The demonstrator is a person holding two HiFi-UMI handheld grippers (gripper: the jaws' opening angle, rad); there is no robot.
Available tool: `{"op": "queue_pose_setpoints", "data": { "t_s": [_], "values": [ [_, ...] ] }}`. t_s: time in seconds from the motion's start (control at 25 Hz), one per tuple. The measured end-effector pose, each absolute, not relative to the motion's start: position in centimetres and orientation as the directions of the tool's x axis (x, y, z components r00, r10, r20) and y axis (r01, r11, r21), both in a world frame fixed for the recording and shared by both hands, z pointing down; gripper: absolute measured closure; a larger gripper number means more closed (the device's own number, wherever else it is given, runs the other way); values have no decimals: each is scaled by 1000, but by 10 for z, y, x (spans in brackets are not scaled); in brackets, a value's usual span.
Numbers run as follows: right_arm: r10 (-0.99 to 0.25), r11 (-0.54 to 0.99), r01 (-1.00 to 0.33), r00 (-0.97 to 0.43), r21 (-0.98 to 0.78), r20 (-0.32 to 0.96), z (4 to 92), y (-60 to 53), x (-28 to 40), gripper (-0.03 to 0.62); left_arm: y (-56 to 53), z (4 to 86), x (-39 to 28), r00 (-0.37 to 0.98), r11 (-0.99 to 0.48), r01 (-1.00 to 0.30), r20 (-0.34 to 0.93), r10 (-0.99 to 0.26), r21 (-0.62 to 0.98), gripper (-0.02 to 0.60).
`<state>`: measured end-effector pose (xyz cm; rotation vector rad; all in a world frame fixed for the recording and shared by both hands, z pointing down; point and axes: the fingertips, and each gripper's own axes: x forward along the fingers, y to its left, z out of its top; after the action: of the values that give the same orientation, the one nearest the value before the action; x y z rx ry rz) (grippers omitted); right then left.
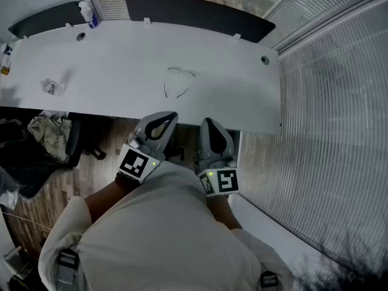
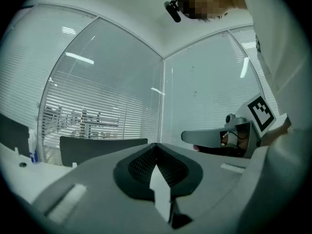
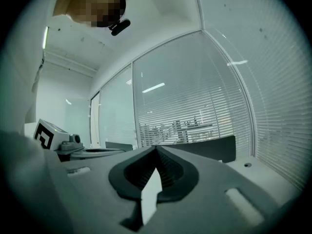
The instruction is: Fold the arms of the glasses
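Observation:
A thin wire-framed pair of glasses (image 1: 182,72) lies on the white table (image 1: 121,65), lenses toward the far side and both arms spread out toward me. My left gripper (image 1: 165,116) and right gripper (image 1: 208,122) hang close to my body, short of the table's near edge and well apart from the glasses. Both stand shut with nothing between the jaws. In the left gripper view the left gripper (image 2: 156,146) has its jaws meeting at a point, with the right gripper (image 2: 217,136) beside it. The right gripper view shows the right gripper (image 3: 156,148) closed the same way. Neither gripper view shows the glasses.
A crumpled clear wrapper (image 1: 51,86) lies at the table's left. A small bottle (image 1: 90,14) stands at the far left corner. Dark screens (image 1: 200,14) line the table's far edge. A chair with clothes (image 1: 51,132) sits at the left, and a glass wall with blinds (image 1: 339,120) runs along the right.

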<state>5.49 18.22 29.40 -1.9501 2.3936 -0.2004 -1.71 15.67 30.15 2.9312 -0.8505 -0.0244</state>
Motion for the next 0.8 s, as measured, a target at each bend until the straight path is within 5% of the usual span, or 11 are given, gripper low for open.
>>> {"op": "queue_pose_setpoints", "data": {
  "t_s": [0.8],
  "values": [
    [-971, 228, -952, -237, -202, 24, 300, 195, 106, 594, 175, 312, 31, 830, -825, -558, 65, -555, 85, 578]
  ]
}}
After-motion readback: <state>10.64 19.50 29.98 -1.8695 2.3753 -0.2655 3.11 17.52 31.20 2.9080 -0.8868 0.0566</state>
